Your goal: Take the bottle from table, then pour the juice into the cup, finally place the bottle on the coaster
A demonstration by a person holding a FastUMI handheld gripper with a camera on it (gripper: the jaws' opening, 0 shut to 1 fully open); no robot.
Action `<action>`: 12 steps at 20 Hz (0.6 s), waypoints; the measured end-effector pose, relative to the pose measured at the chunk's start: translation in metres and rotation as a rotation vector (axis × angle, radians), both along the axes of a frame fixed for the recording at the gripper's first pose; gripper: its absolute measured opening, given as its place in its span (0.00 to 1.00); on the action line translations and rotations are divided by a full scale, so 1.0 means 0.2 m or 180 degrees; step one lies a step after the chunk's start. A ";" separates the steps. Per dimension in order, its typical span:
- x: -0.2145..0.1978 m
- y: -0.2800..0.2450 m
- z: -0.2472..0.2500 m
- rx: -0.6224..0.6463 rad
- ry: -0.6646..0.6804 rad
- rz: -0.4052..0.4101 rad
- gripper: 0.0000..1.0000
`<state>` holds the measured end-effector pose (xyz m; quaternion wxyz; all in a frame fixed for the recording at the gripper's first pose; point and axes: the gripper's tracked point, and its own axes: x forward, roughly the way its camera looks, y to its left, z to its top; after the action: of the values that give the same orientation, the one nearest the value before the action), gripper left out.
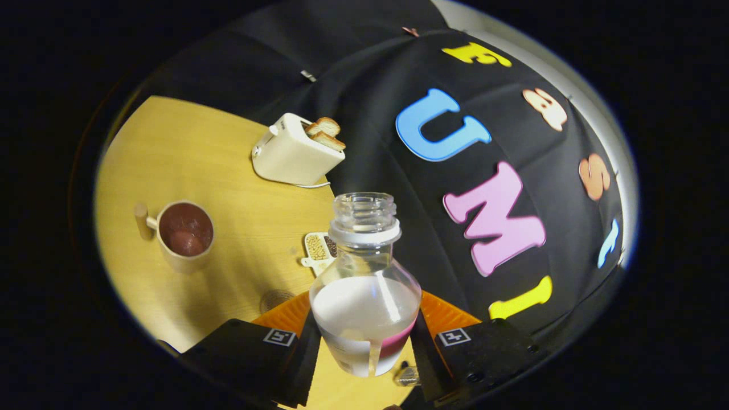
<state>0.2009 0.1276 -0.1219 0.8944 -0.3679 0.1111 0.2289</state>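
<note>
Wooden table point(228, 188), light yellow: cream toaster point(293, 154) with bread at 12 o'clock; cup point(183, 234) at 9 o'clock; small seed dish point(319, 250), round coaster point(275, 299) at 3 o'clock.

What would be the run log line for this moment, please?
hand-held gripper: shut on bottle | bottle: uncapped, held above table | cup: away from bottle, dark liquid inside | pour: not running

A staged breakfast corner inside a recording booth: a round wooden table point(228, 239) carries a cream toaster point(293, 154) with bread slices point(326, 134), a mug point(185, 233) and a small dish of grains point(319, 249), backed by draped black cloth point(353, 85).
</note>
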 end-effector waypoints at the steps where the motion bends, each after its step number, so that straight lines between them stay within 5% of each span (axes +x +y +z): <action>1: 0.00 -0.01 -0.01 0.0208 0.0142 -0.0067 0.75; 6: 0.08 -0.04 -0.07 0.1253 0.0593 -0.0318 0.75; 12: 0.18 -0.05 -0.23 0.1678 0.0676 -0.0326 0.75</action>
<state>0.2379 0.1184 -0.1683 0.9529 -0.0906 0.1592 0.2417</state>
